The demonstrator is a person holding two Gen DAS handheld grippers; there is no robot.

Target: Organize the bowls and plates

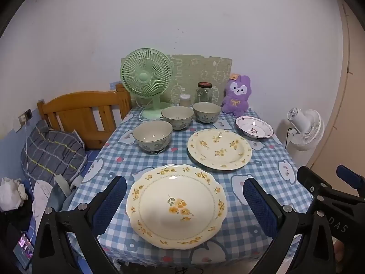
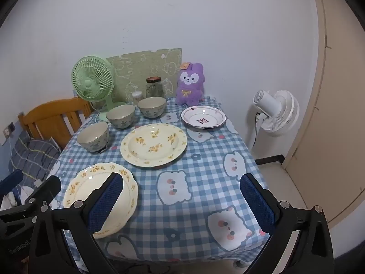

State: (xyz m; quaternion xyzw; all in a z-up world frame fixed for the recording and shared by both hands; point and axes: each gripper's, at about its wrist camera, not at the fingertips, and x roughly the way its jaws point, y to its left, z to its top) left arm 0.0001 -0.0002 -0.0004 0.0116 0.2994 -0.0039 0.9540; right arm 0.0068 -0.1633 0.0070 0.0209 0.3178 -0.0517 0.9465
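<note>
Step in hand: nothing lifted yet — I judge this the start, both tools poised over the near edge of the bench (image 1: 262, 159).
Left hand-held gripper (image 1: 184, 202): fingers spread wide, empty, hanging above the scalloped plate (image 1: 176, 207) with the yellow flowers, not touching it.
Right hand-held gripper (image 2: 182, 202): also spread wide and empty, over bare checked cloth just right of that same plate.
Plates: the scalloped plate lies nearest me; the round floral plate (image 1: 219, 148) sits behind it, apart; the small purple-rimmed dish (image 1: 254, 127) lies farther back to the right, near the purple plush toy (image 1: 236, 96).
Bowls: three in a slanting row on the left side — the near bowl (image 1: 152, 135), the middle bowl (image 1: 177, 117), the far bowl (image 1: 206, 112) — the back two nearly touching, none nested.
Behind them: a green fan (image 1: 146, 78) and a glass jar (image 1: 204, 92).
Next move, as I judge it: drop the left tool to a rim edge and pinch it, since flat plates offer little else; then stack plates largest underneath and nest the bowls.
Risk: glazed rims may slip from the pads.
</note>
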